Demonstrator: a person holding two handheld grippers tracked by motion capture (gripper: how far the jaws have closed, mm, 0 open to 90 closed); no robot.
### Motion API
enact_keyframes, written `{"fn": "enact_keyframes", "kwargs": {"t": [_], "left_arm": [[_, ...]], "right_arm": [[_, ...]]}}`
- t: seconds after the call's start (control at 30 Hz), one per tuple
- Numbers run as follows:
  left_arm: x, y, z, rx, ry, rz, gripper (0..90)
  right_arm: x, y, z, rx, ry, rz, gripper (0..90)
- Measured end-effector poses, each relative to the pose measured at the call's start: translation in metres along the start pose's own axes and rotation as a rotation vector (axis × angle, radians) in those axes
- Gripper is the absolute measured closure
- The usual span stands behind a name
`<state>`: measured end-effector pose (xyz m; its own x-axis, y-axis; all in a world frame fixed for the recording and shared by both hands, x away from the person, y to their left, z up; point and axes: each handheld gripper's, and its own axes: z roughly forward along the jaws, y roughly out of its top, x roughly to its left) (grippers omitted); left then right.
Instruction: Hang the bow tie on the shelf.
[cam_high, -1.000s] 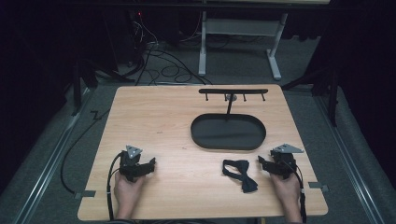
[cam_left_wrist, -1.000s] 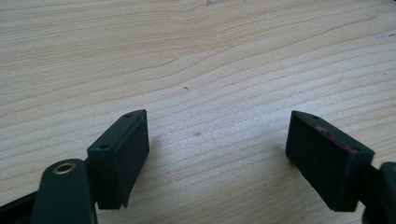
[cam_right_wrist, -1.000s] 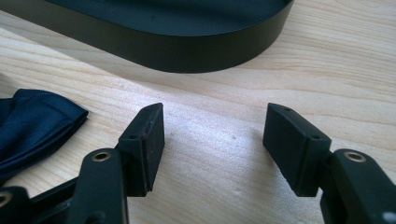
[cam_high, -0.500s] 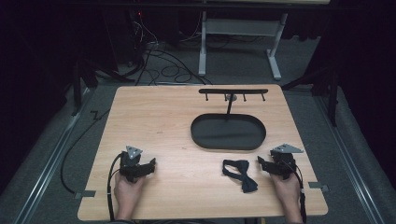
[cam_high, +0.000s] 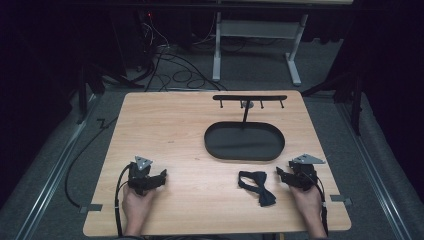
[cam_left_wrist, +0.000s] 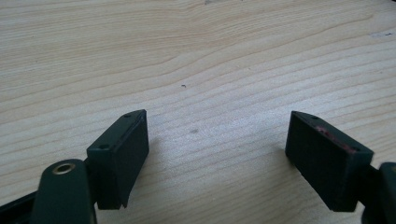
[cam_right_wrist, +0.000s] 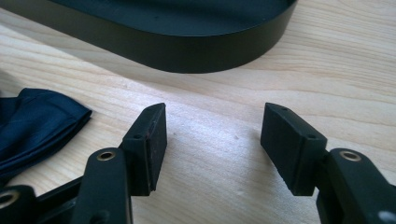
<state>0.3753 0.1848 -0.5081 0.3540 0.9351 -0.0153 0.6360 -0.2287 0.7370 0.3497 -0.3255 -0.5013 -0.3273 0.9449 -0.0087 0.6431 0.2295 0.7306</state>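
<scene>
A pale wooden table (cam_high: 190, 130) with rounded corners and a fine wavy grain carries the scene. Near its front edge, toward the right, lies a dark navy fabric bow tie (cam_high: 256, 186), soft and creased, one matte woven wing angled toward the person; in the right gripper view a folded wing of it (cam_right_wrist: 37, 128) sits at the left, just beside the jaws and apart from them.

The right gripper (cam_high: 282, 176), of black moulded plastic with a grey three-cornered plate on top, rests on the table just right of the bow tie. Its blocky, flat-faced jaws stand wide apart with only bare wood between them and hold nothing; they have just been closing a little. The left gripper (cam_high: 159, 178), of the same make, rests near the front left, well apart from the bow tie, its jaws also spread wide over bare wood, gripping nothing.

Behind the bow tie sits a black oval tray (cam_high: 272, 150) with a low smooth wall, and a thin post rises from its far side to a black bar with small pegs (cam_high: 250, 98). No writing can be read.
</scene>
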Motion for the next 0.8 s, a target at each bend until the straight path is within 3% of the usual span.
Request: {"fn": "enact_keyframes", "kwargs": {"t": [0.1, 0.3, 0.4, 0.8], "left_arm": [[0.0, 0.0, 0.0, 0.001, -0.002, 0.001, 21.7], [0.0, 0.0, 0.0, 0.002, -0.003, 0.001, 21.7], [0.0, 0.0, 0.0, 0.002, -0.002, 0.0, 21.8], [0.0, 0.0, 0.0, 0.002, -0.002, 0.001, 21.7]], "right_arm": [[0.0, 0.0, 0.0, 0.0, 0.001, 0.001, 42.6], [-0.001, -0.005, -0.006, -0.008, 0.0, 0.014, 52.6], [-0.003, -0.005, -0.008, -0.004, 0.03, 0.029, 57.9], [-0.005, -0.004, -0.025, -0.058, 0.078, 0.044, 60.0]]}}
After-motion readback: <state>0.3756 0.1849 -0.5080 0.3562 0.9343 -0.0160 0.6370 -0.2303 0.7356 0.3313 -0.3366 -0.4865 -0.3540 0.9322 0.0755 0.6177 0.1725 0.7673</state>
